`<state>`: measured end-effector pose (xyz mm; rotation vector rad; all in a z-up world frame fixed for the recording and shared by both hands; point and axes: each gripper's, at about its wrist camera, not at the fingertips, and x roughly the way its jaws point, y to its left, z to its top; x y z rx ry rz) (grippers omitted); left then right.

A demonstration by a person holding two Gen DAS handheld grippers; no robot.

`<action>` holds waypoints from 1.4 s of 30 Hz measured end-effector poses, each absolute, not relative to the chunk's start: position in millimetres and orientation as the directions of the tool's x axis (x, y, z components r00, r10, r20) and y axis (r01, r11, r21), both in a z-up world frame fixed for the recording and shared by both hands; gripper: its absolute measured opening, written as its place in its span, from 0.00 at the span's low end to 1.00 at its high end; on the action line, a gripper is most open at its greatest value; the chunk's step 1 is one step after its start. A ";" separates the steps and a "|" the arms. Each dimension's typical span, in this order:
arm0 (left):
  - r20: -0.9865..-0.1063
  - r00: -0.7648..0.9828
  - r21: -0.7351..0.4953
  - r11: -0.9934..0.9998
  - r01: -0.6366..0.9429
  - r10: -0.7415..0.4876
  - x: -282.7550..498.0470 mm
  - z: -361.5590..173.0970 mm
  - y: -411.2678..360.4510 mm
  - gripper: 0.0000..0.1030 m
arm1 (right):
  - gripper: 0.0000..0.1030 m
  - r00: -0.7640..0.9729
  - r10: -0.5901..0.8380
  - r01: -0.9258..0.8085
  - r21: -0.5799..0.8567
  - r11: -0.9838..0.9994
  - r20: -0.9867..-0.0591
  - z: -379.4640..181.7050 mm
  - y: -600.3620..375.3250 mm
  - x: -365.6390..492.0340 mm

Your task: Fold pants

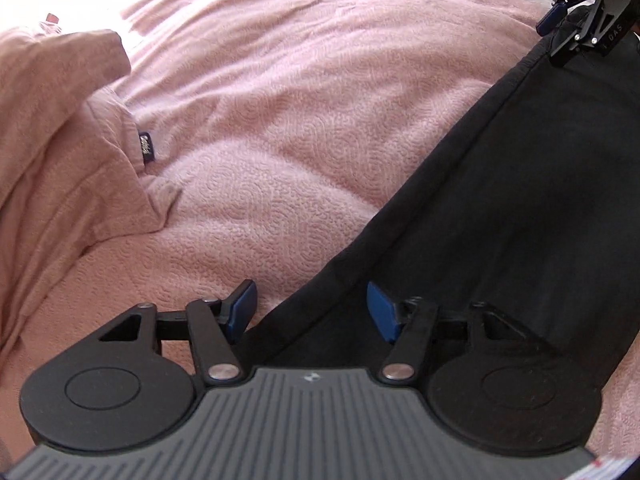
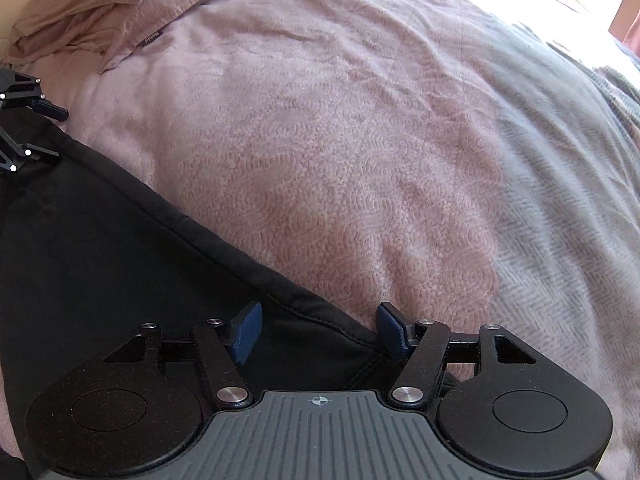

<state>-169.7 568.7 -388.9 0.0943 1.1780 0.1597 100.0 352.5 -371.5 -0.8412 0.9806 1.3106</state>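
Black pants (image 1: 520, 200) lie flat on a pink bedspread (image 1: 280, 120), running from the lower middle to the upper right of the left wrist view. My left gripper (image 1: 312, 312) points down over their long edge, which passes between its blue pads (image 1: 242, 308); the jaws stand apart and do not press the cloth. In the right wrist view the pants (image 2: 80, 240) fill the lower left. My right gripper (image 2: 320, 332) straddles their hemmed corner, jaws wide, pads clear of it. Each gripper also shows in the other's view: the right gripper (image 1: 580, 20) and the left gripper (image 2: 24, 128).
Crumpled pink bedding with a small dark label (image 1: 146, 146) is heaped at the left (image 1: 60, 140), and shows top left in the right wrist view (image 2: 100, 12). A grey woven throw (image 2: 560, 200) covers the bed's right side. Bright window light falls on the far edge.
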 end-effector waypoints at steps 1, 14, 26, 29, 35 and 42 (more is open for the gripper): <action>-0.912 0.375 0.152 0.986 -0.066 0.165 -169.7 -389.6 565.1 0.40 | 0.58 -0.004 0.380 -0.995 0.041 0.089 -0.925 -372.9 351.9 100.6; -0.773 0.429 0.376 0.882 -0.283 0.467 -236.7 -290.8 460.6 0.08 | 0.07 0.190 0.623 -0.964 -0.266 -0.030 -0.759 -281.4 259.6 20.6; -0.891 0.183 0.204 0.727 -0.655 0.415 -396.4 -259.6 200.6 0.08 | 0.11 0.117 0.578 -0.961 -0.239 -0.140 -0.808 -241.6 16.7 -130.9; -0.942 0.093 0.155 0.663 -0.732 0.323 -416.1 -286.0 167.5 0.11 | 0.17 0.103 0.317 -0.989 -0.132 -0.071 -0.943 -282.7 -14.1 -135.2; -0.929 0.119 0.071 0.483 -0.873 0.351 -449.4 -266.8 169.9 0.13 | 0.37 0.014 0.382 -0.866 0.180 0.467 -0.924 -285.3 -54.6 -64.8; -0.895 0.196 -0.107 0.234 -0.966 0.400 -497.1 -251.0 209.7 0.22 | 0.42 0.059 0.583 -0.439 0.503 0.744 -0.810 -302.1 -81.7 -5.5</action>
